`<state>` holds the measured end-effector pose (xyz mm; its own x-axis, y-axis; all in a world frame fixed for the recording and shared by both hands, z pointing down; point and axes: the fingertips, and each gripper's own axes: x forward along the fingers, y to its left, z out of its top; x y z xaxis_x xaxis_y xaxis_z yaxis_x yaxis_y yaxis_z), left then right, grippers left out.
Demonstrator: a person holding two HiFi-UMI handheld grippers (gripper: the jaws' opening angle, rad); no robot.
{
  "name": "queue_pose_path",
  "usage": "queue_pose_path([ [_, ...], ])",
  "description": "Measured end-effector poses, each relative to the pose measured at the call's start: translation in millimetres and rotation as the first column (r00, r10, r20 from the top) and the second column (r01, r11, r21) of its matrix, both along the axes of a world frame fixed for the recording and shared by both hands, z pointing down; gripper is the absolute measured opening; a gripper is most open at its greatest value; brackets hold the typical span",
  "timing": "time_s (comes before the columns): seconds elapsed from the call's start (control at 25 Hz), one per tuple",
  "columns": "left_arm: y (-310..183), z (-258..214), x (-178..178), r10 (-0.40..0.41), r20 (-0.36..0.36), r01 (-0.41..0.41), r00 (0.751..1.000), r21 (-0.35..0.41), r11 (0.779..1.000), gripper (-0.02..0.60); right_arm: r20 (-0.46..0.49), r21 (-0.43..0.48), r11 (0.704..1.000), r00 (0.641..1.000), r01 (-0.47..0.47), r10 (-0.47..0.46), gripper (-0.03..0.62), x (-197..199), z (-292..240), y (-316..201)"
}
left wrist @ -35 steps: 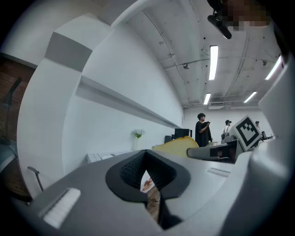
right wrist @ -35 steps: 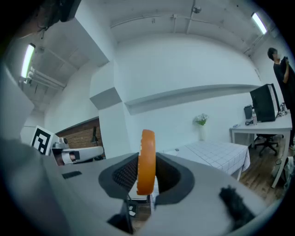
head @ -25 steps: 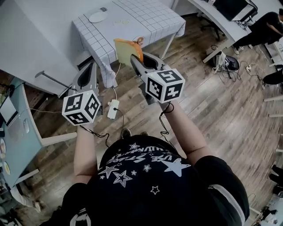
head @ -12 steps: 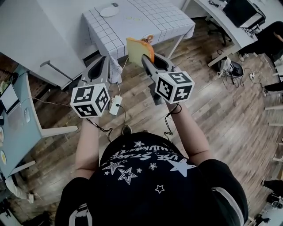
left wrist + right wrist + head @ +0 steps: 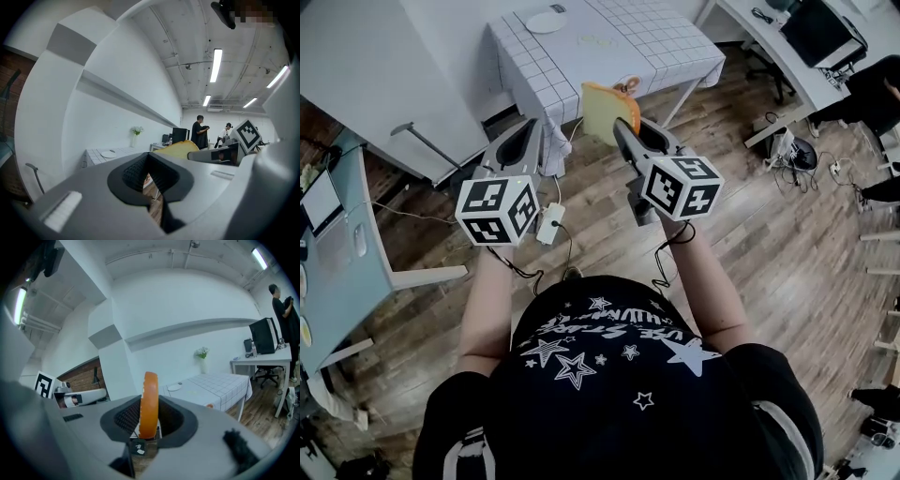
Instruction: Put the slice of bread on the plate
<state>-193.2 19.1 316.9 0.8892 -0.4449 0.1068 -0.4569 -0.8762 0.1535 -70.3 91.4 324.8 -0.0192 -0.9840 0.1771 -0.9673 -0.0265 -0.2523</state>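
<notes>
head view: wood plank floor [image 5: 769, 216], white walls. table [image 5: 675, 56] under grid-check cloth ahead, plate [image 5: 548, 21] near its far left corner. lettering on star-print shirt [image 5: 609, 356] unreadable. right gripper [image 5: 626, 131] jaws clamp slice of bread [image 5: 602, 108] upright, in air short of table. left gripper [image 5: 528, 141] jaws together, empty. open floor before table edge; power strip [image 5: 550, 224] lies there.
</notes>
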Motion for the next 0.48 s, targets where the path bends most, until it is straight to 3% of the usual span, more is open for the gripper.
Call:
queue_pose_path([
  [0.48,-21,12,2,0.057,-0.009,-0.057,0.998,-0.031,0.998,0.009,0.013,-0.041,0.997,0.998,-0.068,0.068,0.097,5,13,3],
])
